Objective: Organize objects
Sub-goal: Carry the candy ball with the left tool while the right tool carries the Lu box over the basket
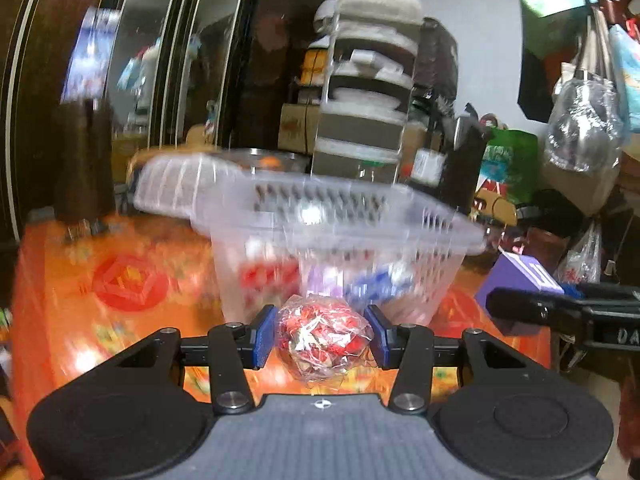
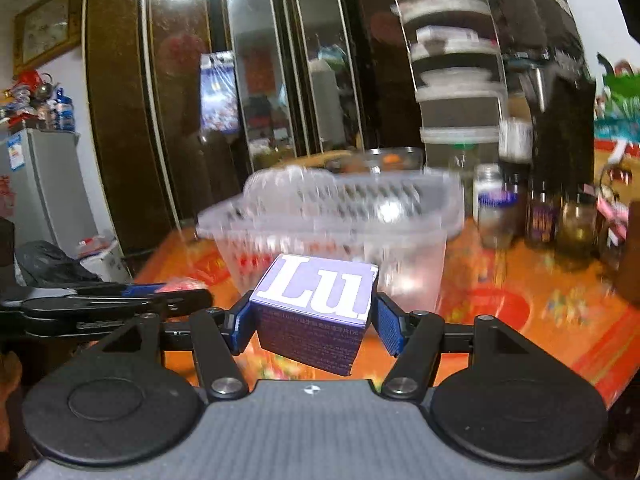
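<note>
My left gripper (image 1: pixel 324 338) clamps red-and-white crinkly cellophane packet (image 1: pixel 323 342); my right gripper (image 2: pixel 312 320) clamps purple cardboard box (image 2: pixel 316 312), both above orange tablecloth (image 1: pixel 100 280), near clear slotted plastic basket (image 1: pixel 320 216).

Ahead: a clear plastic slotted basket (image 1: pixel 320 240) stands on the orange desk (image 1: pixel 120 320) just in front of both claws; its wide rim is the nearest barrier, its top open.
Left claw (image 1: pixel 322 336): filled by a wrapped red-and-white bundle (image 1: pixel 324 340); bare desk lies to its left.
Right claw (image 2: pixel 314 316): filled by a purple box (image 2: pixel 316 304); bare desk lies to its right, up to the jars.
Between claws: they sit side by side, near each other, leaving little room there.
Right rear: jars (image 2: pixel 496 208) and a dark appliance (image 2: pixel 560 120) crowd the desk.
Behind basket: a stack of clear containers (image 2: pixel 452 60) rises tall.
Far back: dark glossy cabinet doors (image 2: pixel 180 100) close the space.
</note>
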Demonstrator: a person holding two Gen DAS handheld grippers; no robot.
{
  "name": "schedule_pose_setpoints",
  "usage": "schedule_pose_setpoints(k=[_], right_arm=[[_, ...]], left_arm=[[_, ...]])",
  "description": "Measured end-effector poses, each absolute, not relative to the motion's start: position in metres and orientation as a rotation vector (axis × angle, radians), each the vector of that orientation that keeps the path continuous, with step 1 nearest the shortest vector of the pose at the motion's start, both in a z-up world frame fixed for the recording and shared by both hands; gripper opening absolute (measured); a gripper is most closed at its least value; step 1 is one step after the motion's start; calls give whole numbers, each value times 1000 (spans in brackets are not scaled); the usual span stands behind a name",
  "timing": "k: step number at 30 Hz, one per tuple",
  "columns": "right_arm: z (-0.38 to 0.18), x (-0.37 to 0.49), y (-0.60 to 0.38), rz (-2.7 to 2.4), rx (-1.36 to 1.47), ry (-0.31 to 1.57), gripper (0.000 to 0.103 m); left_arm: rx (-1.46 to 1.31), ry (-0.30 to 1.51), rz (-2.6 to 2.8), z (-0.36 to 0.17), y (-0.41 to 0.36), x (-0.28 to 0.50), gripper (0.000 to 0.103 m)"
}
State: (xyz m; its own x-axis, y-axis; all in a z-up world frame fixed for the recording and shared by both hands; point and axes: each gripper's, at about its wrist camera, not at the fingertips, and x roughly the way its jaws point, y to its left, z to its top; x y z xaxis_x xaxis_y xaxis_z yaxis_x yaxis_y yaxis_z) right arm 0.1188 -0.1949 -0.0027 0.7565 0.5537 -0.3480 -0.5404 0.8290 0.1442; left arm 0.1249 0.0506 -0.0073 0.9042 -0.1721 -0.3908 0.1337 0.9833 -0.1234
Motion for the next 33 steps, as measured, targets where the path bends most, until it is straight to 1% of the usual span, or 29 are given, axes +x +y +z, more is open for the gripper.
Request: schedule_pose_setpoints(k=[5, 8, 11, 13, 17, 20, 24, 31, 33], right_arm=[[49, 143, -192, 598, -30, 346, 64], [75, 175, -181, 634, -33, 385, 65], [88, 214, -166, 622, -52, 435, 65], [87, 236, -159, 611, -82, 442, 65], [62, 277, -144, 574, -131, 550, 65], [41, 295, -141, 541, -159, 618, 65], [27, 305, -142, 572, -118, 667, 65], [16, 304, -131, 592, -163, 700, 65], [15, 302, -129, 588, -168, 700, 67]], left_arm=[[-81, 373, -195, 61, 54, 141, 51], [-79, 396, -226, 93, 47, 179, 51], [-105, 465, -242, 106, 38, 229, 51], [-111, 506, -231, 103, 35, 253, 51], [-152, 629, -190, 75, 32, 302, 51], [-165, 676, -155, 56, 36, 319, 51], [-187, 718, -134, 38, 44, 333, 51], [-218, 752, -119, 19, 56, 338, 52], [-224, 749, -123, 17, 58, 336, 56]])
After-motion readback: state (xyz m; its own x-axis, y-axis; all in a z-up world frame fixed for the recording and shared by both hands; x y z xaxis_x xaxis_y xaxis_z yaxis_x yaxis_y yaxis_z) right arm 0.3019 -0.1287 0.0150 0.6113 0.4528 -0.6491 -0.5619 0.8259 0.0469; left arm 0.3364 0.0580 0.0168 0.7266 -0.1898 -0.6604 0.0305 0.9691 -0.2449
